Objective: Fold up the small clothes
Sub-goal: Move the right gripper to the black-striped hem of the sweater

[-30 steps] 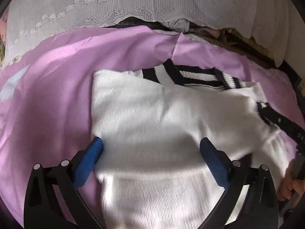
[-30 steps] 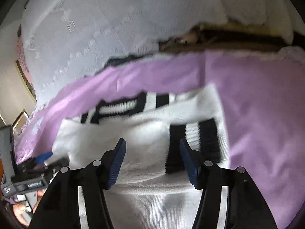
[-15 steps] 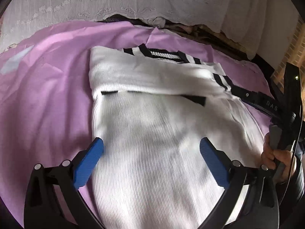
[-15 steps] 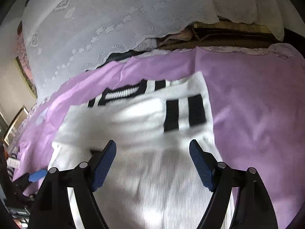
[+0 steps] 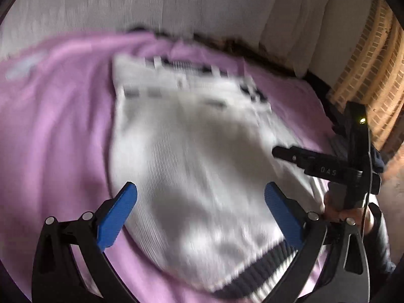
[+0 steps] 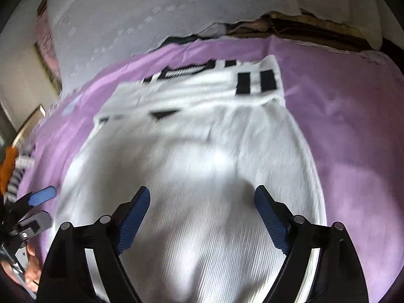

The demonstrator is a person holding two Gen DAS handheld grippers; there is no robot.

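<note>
White ribbed knit fills both views: a sweater (image 6: 202, 176) is laid flat on a purple sheet (image 6: 353, 126), its long axis running away from both grippers. Nearest, the striped hem (image 5: 265, 282) is seen just below the left gripper (image 5: 200, 212), whose jaws stand wide with nothing between them but the cloth lying beneath. The right gripper (image 6: 202, 217) hangs over the sweater's lower body, its jaws opening, nothing gripped. Both are judged about equally near the hem, the likely next hold. Farther along, the folded-in sleeves and striped collar (image 6: 186, 72) lie at the sweater's far end. No containers are seen.
</note>
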